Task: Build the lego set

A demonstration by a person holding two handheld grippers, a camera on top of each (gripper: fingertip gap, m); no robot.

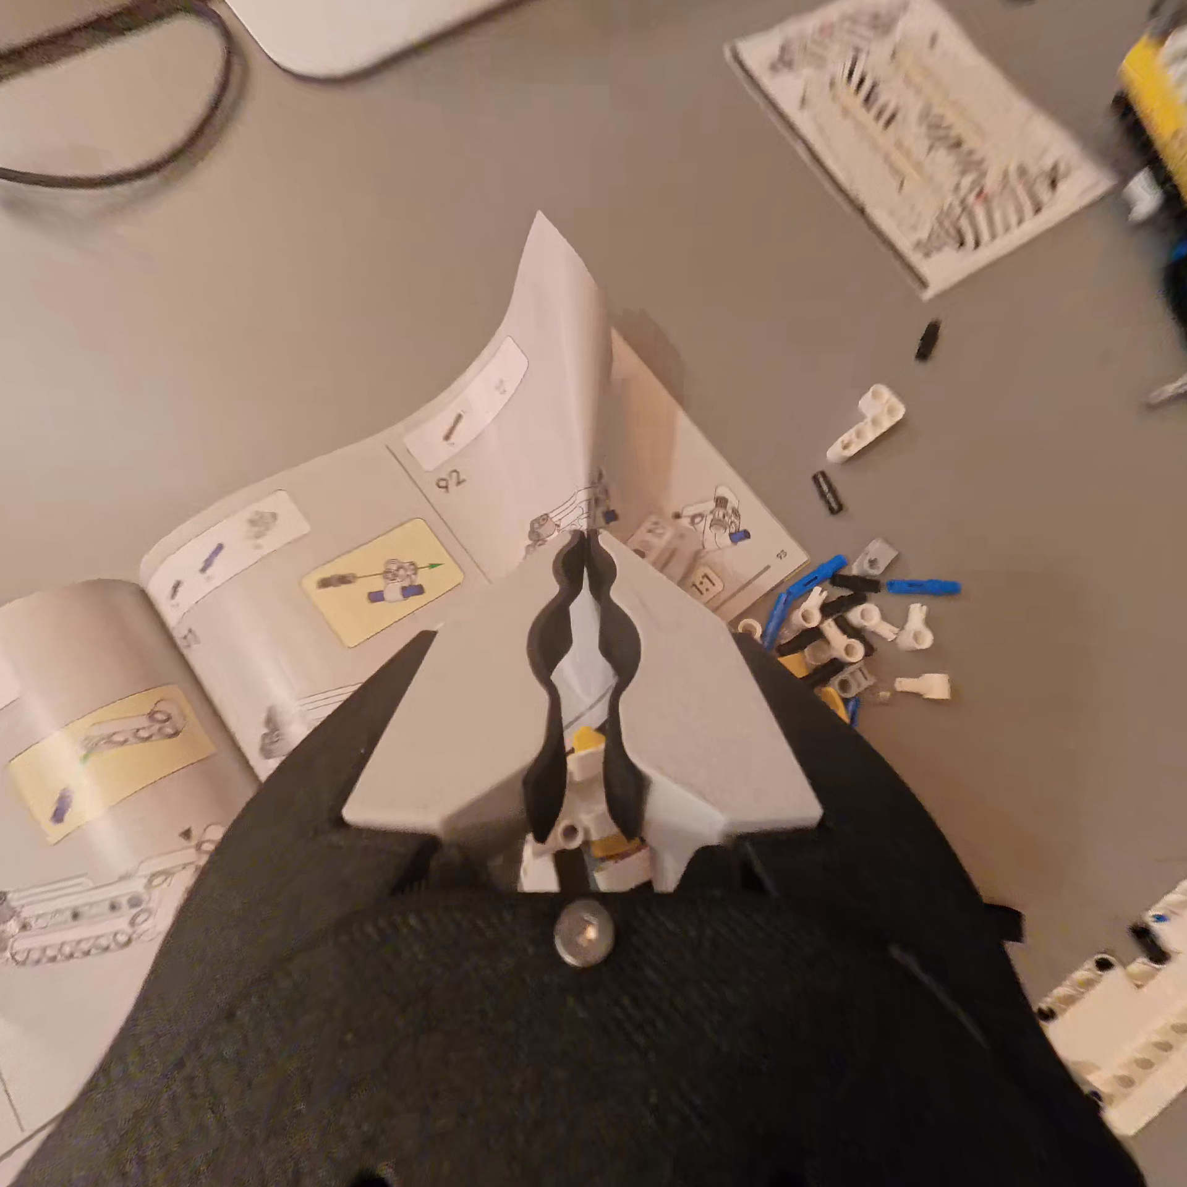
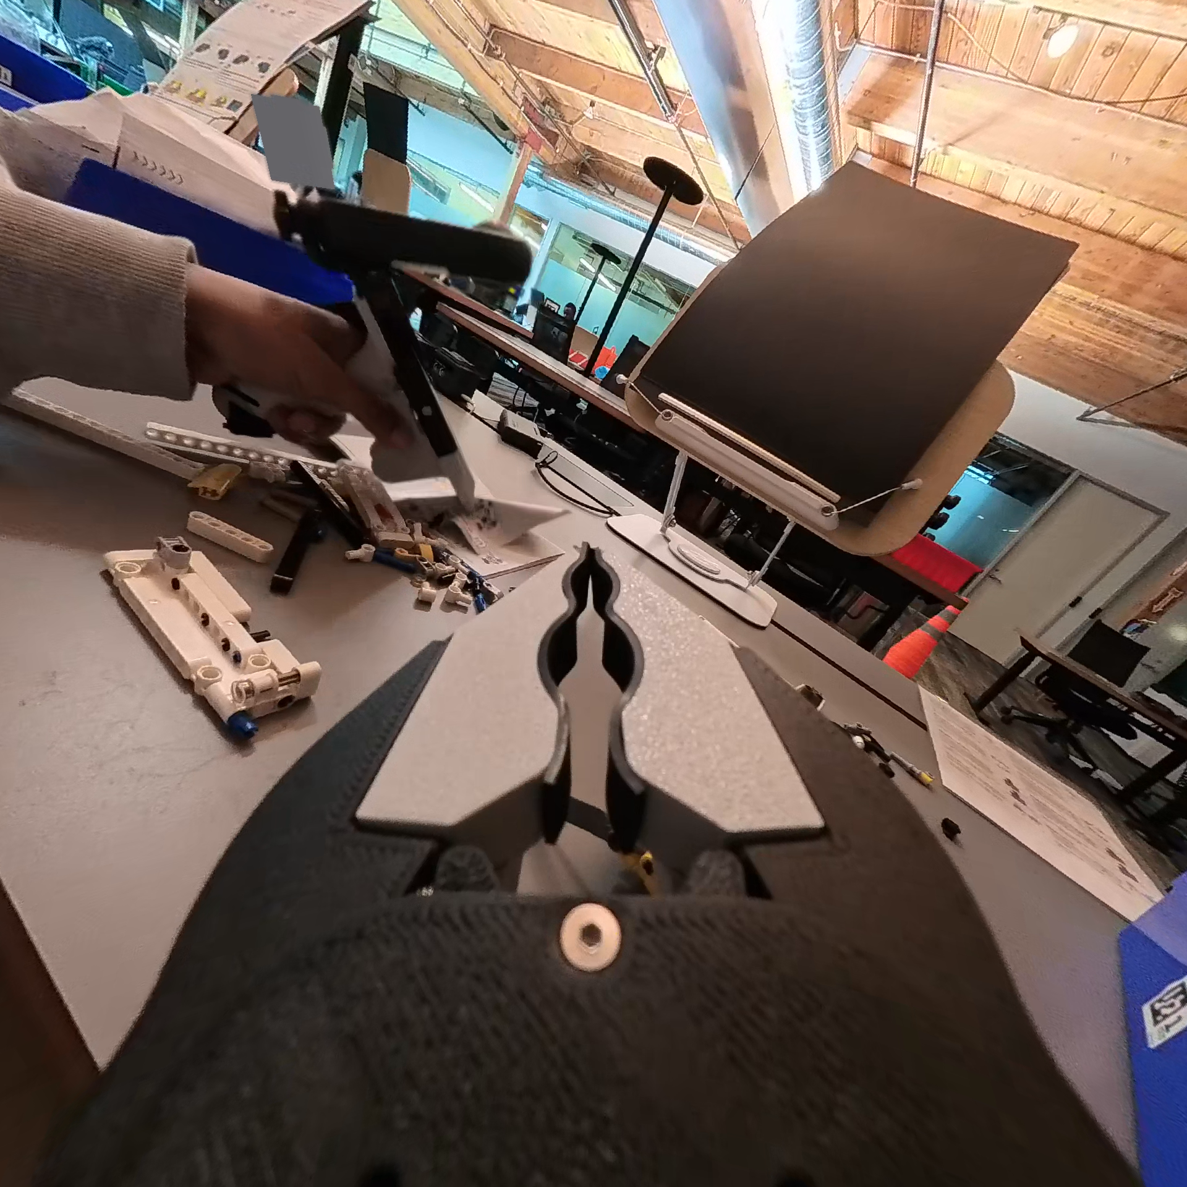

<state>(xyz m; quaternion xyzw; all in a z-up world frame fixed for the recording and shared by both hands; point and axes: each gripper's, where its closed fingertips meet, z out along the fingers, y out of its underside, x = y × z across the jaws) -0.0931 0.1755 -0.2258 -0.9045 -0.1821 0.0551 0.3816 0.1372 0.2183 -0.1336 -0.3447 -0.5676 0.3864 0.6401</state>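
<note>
My left gripper (image 1: 588,541) is shut on a page (image 1: 559,385) of the open instruction booklet (image 1: 270,597) and holds that page lifted upright off the spread. A pile of small white, black and blue lego pieces (image 1: 854,629) lies right of the booklet. My right gripper (image 2: 588,560) is shut and empty, above the grey table. In the right wrist view a hand holds the left gripper (image 2: 464,494) down on the booklet page. A white lego assembly (image 2: 212,629) lies on the table to the left, with the small-piece pile (image 2: 443,571) beyond it.
A white L-shaped beam (image 1: 867,424) and loose black pins lie near the pile. A second printed sheet (image 1: 912,141) is at the far right. A cable loop (image 1: 128,115) is at the far left. A tablet stand (image 2: 835,385), a paper sheet (image 2: 1028,803) and a blue box (image 2: 1156,1028) are to my right. One gripper's finger ends stand about 25 centimetres off the other's.
</note>
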